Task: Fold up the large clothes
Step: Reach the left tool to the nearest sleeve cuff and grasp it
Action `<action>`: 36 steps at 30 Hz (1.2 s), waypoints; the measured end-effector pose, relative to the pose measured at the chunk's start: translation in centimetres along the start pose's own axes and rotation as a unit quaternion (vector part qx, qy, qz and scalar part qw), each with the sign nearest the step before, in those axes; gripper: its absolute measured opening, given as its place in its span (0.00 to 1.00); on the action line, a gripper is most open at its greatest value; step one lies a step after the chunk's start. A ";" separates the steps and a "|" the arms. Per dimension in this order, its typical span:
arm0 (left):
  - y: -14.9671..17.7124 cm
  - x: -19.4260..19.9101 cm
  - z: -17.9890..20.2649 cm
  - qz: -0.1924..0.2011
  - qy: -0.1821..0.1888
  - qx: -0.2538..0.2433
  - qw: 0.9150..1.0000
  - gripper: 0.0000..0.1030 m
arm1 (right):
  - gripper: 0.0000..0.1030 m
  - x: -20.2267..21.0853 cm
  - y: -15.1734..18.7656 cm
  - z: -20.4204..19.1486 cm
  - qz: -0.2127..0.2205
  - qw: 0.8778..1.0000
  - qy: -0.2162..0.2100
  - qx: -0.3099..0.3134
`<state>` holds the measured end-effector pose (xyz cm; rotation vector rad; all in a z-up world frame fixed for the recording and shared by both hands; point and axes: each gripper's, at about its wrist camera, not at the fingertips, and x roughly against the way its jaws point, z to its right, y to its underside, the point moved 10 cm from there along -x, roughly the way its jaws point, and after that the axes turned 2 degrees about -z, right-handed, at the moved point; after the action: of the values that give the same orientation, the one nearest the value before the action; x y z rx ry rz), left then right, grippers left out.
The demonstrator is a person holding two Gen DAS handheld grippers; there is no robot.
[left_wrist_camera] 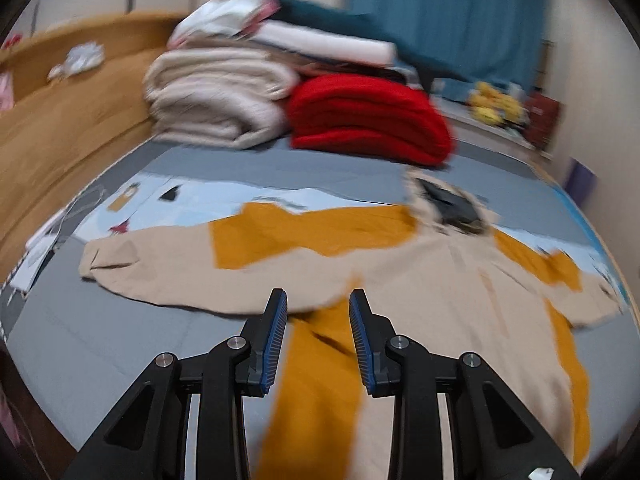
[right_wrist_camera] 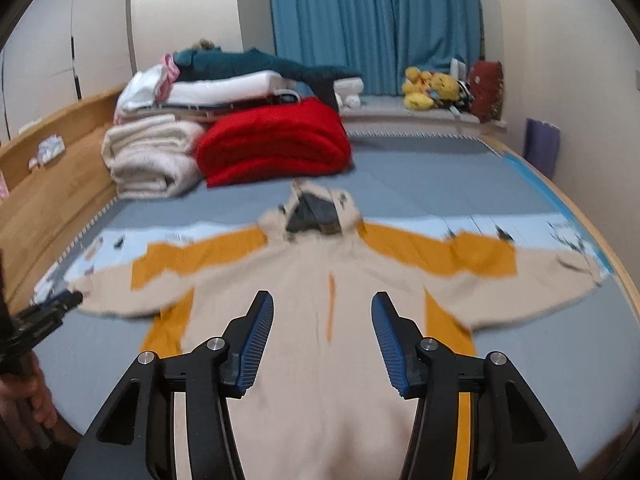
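One beige-and-mustard hooded jacket [right_wrist_camera: 304, 280] lies flat on the grey bed [right_wrist_camera: 420, 184], both sleeves spread, hood toward the folded pile. Right gripper [right_wrist_camera: 322, 300] hangs over the jacket's middle, fingers wide apart, nothing between them. Left gripper [left_wrist_camera: 318, 300] is over the jacket's left side by the armpit, fingers narrower but apart, gripping nothing. Only the right view shows the left gripper from outside, a hand [right_wrist_camera: 28, 400] on it, and the yellow plush toys [right_wrist_camera: 430, 86] sharply. One red blanket [left_wrist_camera: 368, 116], one cream quilt [left_wrist_camera: 216, 96].
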<state>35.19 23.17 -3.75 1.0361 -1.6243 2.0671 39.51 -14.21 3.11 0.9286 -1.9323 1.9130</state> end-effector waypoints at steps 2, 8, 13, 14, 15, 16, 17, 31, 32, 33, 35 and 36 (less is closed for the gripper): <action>-1.1 -3.0 -4.1 -0.012 -0.024 0.044 0.999 0.29 | 0.51 -1.7 -2.6 -0.7 0.025 1.000 -0.015 0.003; -1.3 -9.8 -14.9 -0.050 -0.093 0.082 0.991 0.29 | 0.51 -6.1 -6.2 -2.8 0.086 0.995 -0.030 0.042; 1.8 -14.0 -26.5 -0.084 -0.168 0.163 0.969 0.45 | 0.52 -11.3 -4.6 -2.7 -0.004 0.999 -0.045 0.019; 2.5 -14.5 -28.4 -0.088 -0.174 0.185 0.963 0.45 | 0.52 -11.8 -4.6 -2.4 -0.004 0.999 -0.039 0.021; 3.0 -14.9 -30.0 -0.090 -0.177 0.204 0.959 0.45 | 0.53 -12.4 -4.4 -1.9 -0.006 0.999 -0.032 0.024; 3.4 -15.3 -31.3 -0.090 -0.178 0.218 0.955 0.46 | 0.58 -12.9 -4.4 -1.6 -0.010 0.999 -0.026 0.028; 3.7 -15.7 -32.3 -0.089 -0.178 0.229 0.953 0.46 | 0.64 -13.4 -4.2 -1.4 -0.015 0.999 -0.026 0.031; 5.3 -20.2 -38.5 -0.090 -0.164 0.305 0.934 0.40 | 0.68 -16.8 -1.0 0.2 -0.074 0.997 -0.015 0.033; 5.0 -20.5 -38.2 -0.091 -0.155 0.301 0.936 0.30 | 0.67 -16.9 -0.8 0.2 -0.079 0.996 -0.016 0.031; 4.8 -20.7 -38.0 -0.099 -0.155 0.297 0.937 0.11 | 0.66 -17.0 -0.7 0.3 -0.082 0.996 -0.017 0.028; 4.0 -20.2 -37.8 -0.097 -0.173 0.282 0.939 0.05 | 0.55 -16.9 -0.8 0.6 -0.082 0.996 -0.015 0.025; 3.3 -19.6 -37.6 -0.088 -0.181 0.275 0.940 0.04 | 0.52 -16.8 -0.9 0.6 -0.082 0.996 -0.013 0.026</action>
<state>33.58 60.91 -23.34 1.7635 -1.0373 2.3606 52.91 -10.55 -6.33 1.0956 -1.7685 1.8728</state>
